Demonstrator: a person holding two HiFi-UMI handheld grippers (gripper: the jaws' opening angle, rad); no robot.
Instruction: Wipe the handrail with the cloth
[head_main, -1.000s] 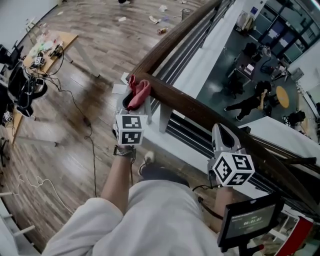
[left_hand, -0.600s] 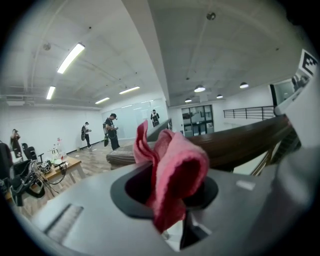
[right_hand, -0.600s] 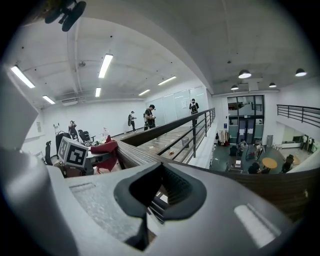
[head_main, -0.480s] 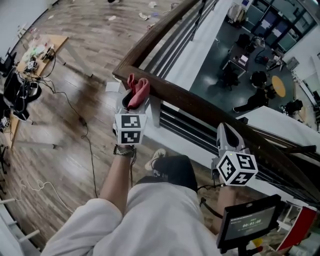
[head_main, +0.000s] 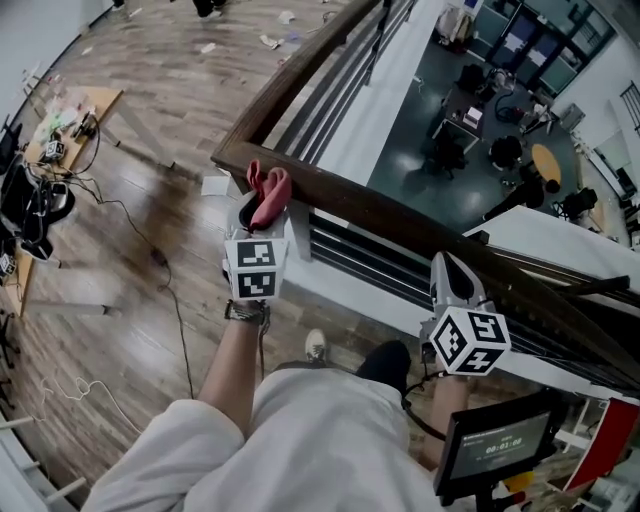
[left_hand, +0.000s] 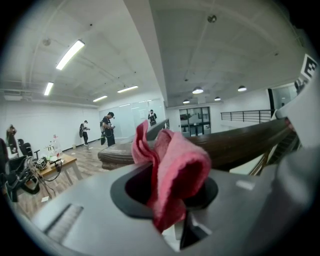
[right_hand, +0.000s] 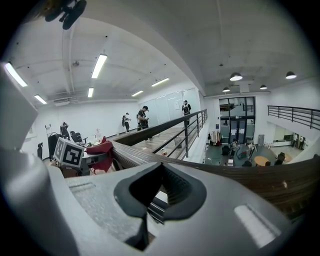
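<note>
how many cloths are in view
1: a pink cloth, clamped in the left gripper by the handrail. The right gripper holds none. Others may be hidden.

The handrail (head_main: 400, 215) is running out of frame at the top and again at the lower right of the head view, so neither end is showing. The cloth (left_hand: 172, 165) is disappearing down between the jaws of the left gripper (left_hand: 170, 197), so its lower part is hidden. The people (left_hand: 107, 129) standing way beyond the handrail are coming out too small to tell much. The little screen (head_main: 498, 440) on the near side of the handrail is getting clipped by the bottom edge, and its readout is too tiny to read.
</note>
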